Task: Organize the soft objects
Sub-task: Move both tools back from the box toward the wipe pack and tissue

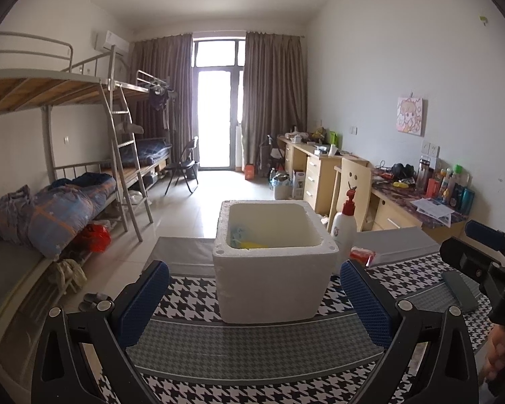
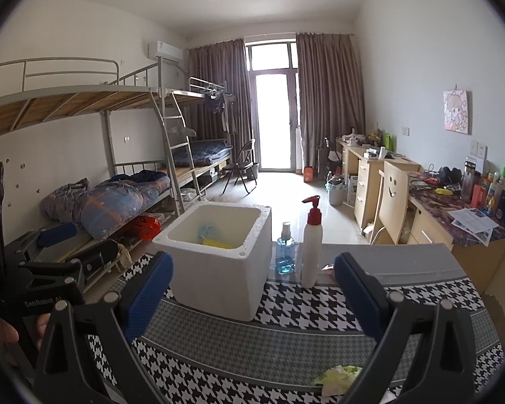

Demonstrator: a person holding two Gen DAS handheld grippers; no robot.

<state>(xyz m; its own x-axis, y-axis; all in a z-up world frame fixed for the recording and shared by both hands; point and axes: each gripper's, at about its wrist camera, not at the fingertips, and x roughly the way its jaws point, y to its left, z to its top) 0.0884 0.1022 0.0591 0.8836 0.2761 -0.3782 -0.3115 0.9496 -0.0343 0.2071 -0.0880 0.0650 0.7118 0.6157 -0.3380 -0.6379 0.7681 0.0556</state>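
A pale yellow-green soft item [image 2: 340, 375] is seen lying crumpled on the houndstooth-covered worktop [image 2: 286, 346], low and just right of centre beneath the right claw [image 2: 252, 289], which is spread wide and empty. The foam box [image 2: 219, 262], already holding soft things, stands ahead and to the left. The left claw [image 1: 254, 299], equally wide and empty, faces the box; the right is judged nearer to the item.

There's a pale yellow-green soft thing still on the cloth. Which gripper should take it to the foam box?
Right. The crumpled soft item lies just below the open right hand-held gripper. The left hand-held gripper, also open, faces the foam box, and its view doesn't show the item.
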